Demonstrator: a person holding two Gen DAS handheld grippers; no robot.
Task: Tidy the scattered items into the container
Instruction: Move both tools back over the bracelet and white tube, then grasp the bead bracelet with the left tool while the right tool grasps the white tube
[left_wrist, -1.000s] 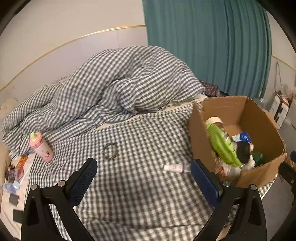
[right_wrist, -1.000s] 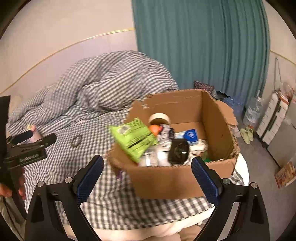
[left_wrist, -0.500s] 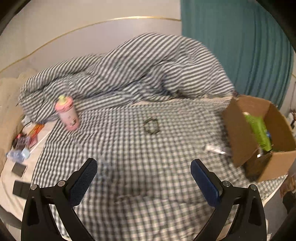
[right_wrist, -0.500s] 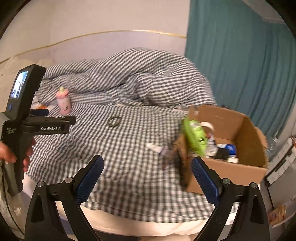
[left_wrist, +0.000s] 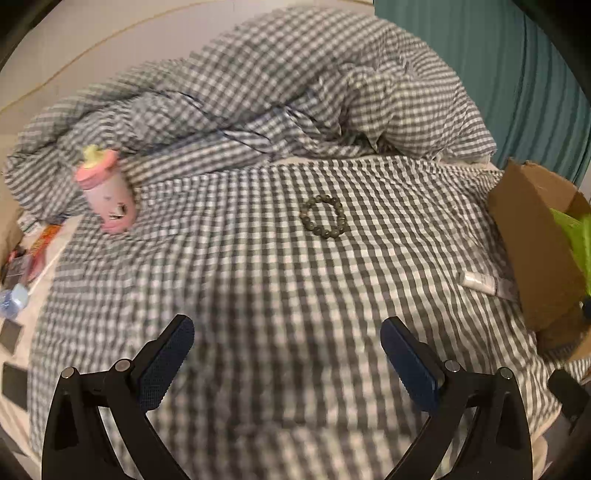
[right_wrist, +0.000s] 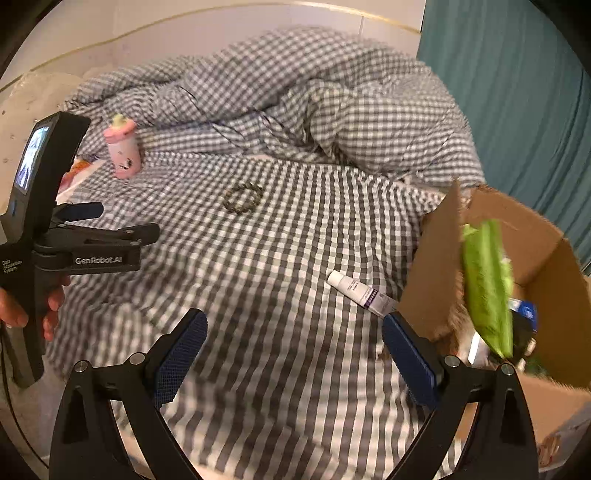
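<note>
A white tube (right_wrist: 359, 292) with a purple end lies flat on the gingham-covered bed (right_wrist: 280, 266); its long axis runs diagonally, the white cap pointing toward the bed's middle and the purple end just beside the near wall of the cardboard box (right_wrist: 436, 280). In the left wrist view the same tube (left_wrist: 480, 283) lies close against that box (left_wrist: 532, 236). A beaded bracelet (left_wrist: 323, 216) rests flat near the middle of the bed, well apart from the tube, and a pink bottle (left_wrist: 107, 195) tilts against the rumpled duvet (left_wrist: 280, 96) at the far left. The box stands at the bed's right edge, open-topped, with a green packet (right_wrist: 487, 288) standing on end inside it among other small things. Between bracelet, tube and bottle the sheet is open checked cloth. Small cards and wrappers (left_wrist: 33, 251) lie along the bed's left edge.

The left hand-held gripper (left_wrist: 287, 360) hovers above the sheet with its jaws spread wide, holding nothing. The right hand-held gripper (right_wrist: 293, 350) is likewise spread wide and empty; the tip of one of its fingers (right_wrist: 406, 354) appears close to the tube's purple end, though contact cannot be told. In the right wrist view the left hand-held gripper (right_wrist: 110, 225) shows from the side, gripped by a hand (right_wrist: 22, 306).
</note>
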